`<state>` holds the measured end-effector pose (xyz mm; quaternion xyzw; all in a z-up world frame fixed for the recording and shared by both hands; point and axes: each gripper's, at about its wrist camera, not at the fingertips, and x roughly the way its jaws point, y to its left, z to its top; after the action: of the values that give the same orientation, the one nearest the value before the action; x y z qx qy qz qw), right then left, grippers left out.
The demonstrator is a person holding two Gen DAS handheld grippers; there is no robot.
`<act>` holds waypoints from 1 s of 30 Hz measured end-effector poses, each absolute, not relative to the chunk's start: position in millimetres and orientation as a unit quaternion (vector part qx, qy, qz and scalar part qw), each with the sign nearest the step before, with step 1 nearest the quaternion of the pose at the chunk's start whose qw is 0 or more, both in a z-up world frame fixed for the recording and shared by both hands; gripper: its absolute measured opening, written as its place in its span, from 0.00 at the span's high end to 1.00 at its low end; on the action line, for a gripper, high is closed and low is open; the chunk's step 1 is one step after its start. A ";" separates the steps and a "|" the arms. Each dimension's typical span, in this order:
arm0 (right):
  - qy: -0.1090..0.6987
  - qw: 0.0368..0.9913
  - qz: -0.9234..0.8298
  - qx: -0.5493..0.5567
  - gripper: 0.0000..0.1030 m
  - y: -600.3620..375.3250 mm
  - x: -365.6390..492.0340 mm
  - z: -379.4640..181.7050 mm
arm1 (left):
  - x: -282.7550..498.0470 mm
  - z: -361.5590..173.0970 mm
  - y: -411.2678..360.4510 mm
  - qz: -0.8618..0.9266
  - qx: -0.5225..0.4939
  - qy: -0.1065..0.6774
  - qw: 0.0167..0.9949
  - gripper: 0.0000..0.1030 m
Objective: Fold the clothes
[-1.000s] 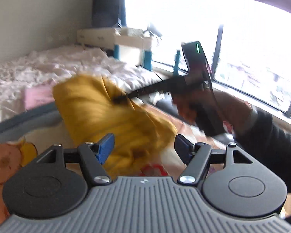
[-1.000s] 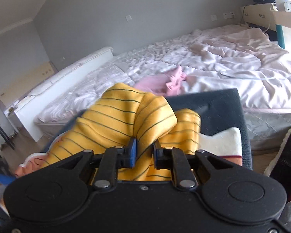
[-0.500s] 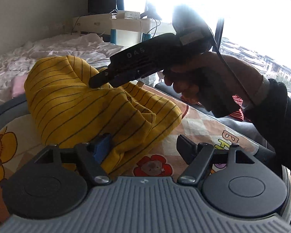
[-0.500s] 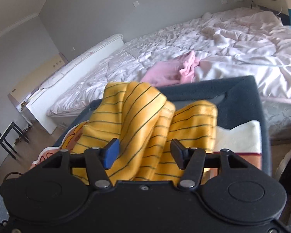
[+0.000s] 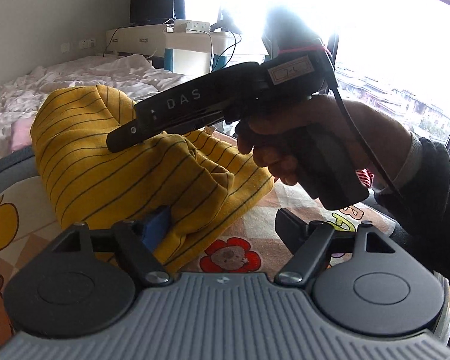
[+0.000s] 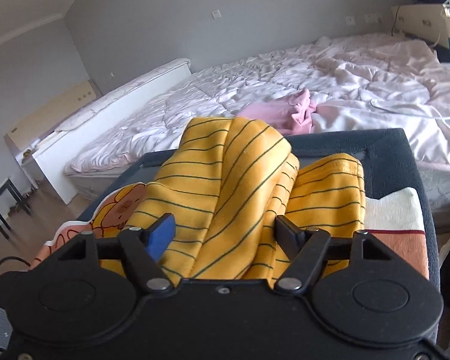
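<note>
Looking across the room, we see a wide bed [image 6: 300, 90] with rumpled pale bedding and a pink garment [image 6: 282, 111] lying on it, grey walls, and a bright window [image 5: 390, 45] beside a white desk [image 5: 153, 39]. Nearer us, a dark-rimmed worktop [image 6: 390, 150] carries a cartoon-printed cloth [image 5: 255, 222], and the yellow striped garment [image 5: 129, 162] sits heaped on it in loose folds. Our left gripper [image 5: 222, 225] rests low at the heap's near edge, its fingers [image 5: 156, 228] spread apart, the blue one tucked under a fold. Our right gripper [image 6: 225, 231] hovers over the garment with its fingers wide, cloth bunched between them but not pinched. From the left view, our right hand [image 5: 309, 138] grips the handle, tool angled down toward the heap.
</note>
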<state>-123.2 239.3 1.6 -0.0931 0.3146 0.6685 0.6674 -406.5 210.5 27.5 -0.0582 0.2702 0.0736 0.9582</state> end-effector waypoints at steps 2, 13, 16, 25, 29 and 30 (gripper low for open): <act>0.304 0.669 0.669 -0.113 0.35 243.4 -130.1 0.5 | -406.4 26.8 210.8 0.075 -0.060 0.268 0.959 0.22; 0.364 0.567 0.730 0.114 0.75 210.2 -76.5 22.4 | -467.0 89.0 227.7 0.126 -0.109 0.255 0.952 0.19; 0.358 0.594 0.712 0.109 0.76 189.1 -58.6 24.8 | -514.0 111.0 247.1 0.179 -0.148 0.279 0.932 0.17; 0.398 0.640 0.656 0.043 0.67 191.0 -31.6 -26.1 | -613.3 148.7 258.5 0.249 -0.313 0.204 0.893 0.16; 0.387 0.646 0.657 0.026 0.62 189.5 -32.2 -18.3 | -567.6 164.7 250.9 0.173 -0.316 0.178 0.916 0.15; 0.383 0.649 0.657 0.018 0.61 189.0 -33.0 -13.7 | -548.4 165.0 249.7 0.164 -0.304 0.176 0.922 0.14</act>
<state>-33.0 189.0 -13.7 0.0181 0.3828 0.6567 0.6495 -548.4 249.7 165.0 -0.3039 0.1764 0.1639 0.9218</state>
